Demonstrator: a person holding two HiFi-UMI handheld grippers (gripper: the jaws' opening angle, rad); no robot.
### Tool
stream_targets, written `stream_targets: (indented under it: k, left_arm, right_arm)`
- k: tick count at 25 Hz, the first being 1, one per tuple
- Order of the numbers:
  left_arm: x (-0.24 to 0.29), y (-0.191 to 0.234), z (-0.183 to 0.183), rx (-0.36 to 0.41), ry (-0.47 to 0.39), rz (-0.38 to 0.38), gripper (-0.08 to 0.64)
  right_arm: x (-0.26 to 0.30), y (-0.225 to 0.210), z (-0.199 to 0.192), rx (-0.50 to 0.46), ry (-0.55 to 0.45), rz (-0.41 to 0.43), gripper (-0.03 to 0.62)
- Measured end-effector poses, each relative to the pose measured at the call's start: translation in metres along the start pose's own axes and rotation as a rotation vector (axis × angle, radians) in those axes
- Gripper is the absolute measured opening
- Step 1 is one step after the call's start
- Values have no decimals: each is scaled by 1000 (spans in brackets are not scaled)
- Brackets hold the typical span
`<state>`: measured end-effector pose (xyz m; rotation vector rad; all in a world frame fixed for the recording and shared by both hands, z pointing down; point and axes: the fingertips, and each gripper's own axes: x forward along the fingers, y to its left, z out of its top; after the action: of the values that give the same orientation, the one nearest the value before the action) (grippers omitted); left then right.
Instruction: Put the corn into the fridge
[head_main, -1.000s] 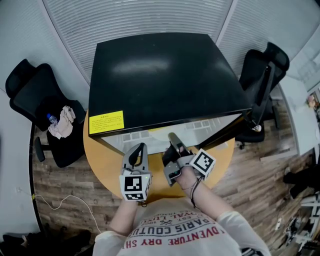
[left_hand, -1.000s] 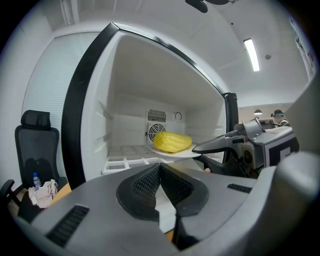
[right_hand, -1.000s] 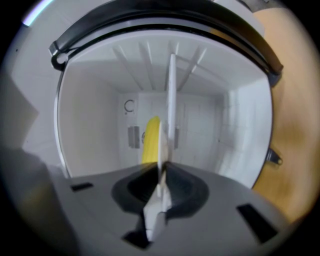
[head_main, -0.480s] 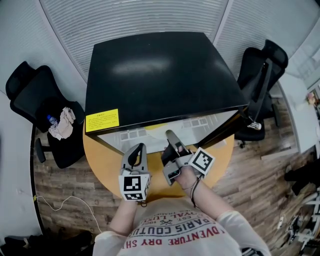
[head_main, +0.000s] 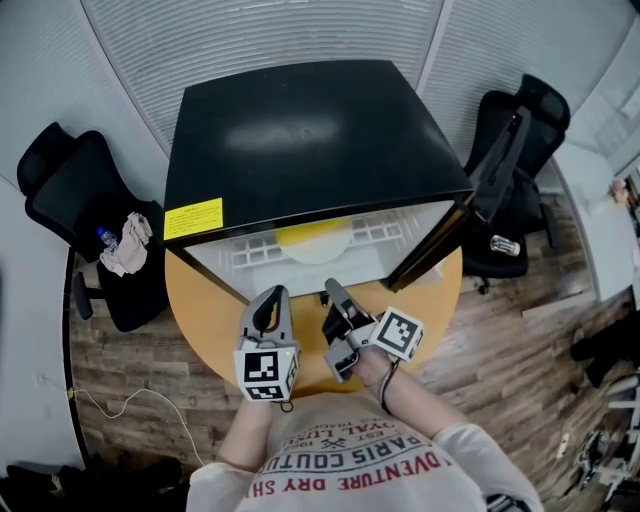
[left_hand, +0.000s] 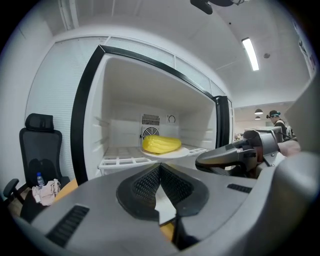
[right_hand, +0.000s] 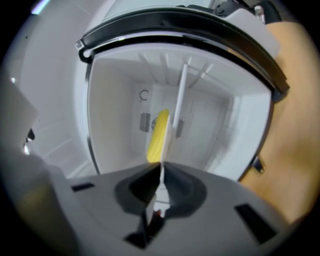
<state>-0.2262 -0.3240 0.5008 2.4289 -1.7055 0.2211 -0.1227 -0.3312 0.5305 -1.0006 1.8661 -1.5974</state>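
A yellow corn cob (head_main: 312, 238) lies on a white plate (left_hand: 176, 153) on the white shelf inside the black mini fridge (head_main: 300, 140). The fridge door (head_main: 432, 250) stands open to the right. The cob (left_hand: 161, 144) shows in the left gripper view and again (right_hand: 159, 134) in the right gripper view. Both grippers are outside the fridge, in front of its opening. My left gripper (head_main: 272, 297) (left_hand: 159, 167) is shut and empty. My right gripper (head_main: 330, 287) (right_hand: 161, 167) has just been closing; its jaws meet with nothing between them.
The fridge sits on a round wooden table (head_main: 205, 320). A black office chair (head_main: 75, 210) at the left holds a crumpled cloth (head_main: 122, 245) and a bottle. A second black chair (head_main: 520, 130) stands right of the open door. The floor is wood planks.
More of the fridge's inside and the corn on its plate now show in the head view. My right gripper has drawn back and slightly left from the opening. The left gripper has barely shifted.
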Motion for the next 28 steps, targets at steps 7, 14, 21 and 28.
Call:
stream_targets:
  k: [7, 14, 21, 28]
  left_arm:
    - [-20, -25, 6, 0, -22, 4, 32]
    - [-38, -39, 9, 6, -34, 19, 32]
    - [-52, -47, 12, 8, -49, 38, 32]
    - [-58, -56, 16, 19, -71, 36, 32]
  right_arm:
    - [-24, 24, -2, -335, 60, 31, 31]
    - [-49, 43, 4, -1000, 61, -34, 31]
    - [-65, 69, -2, -1408, 10, 40, 31]
    - [-77, 74, -3, -1466, -24, 72, 29]
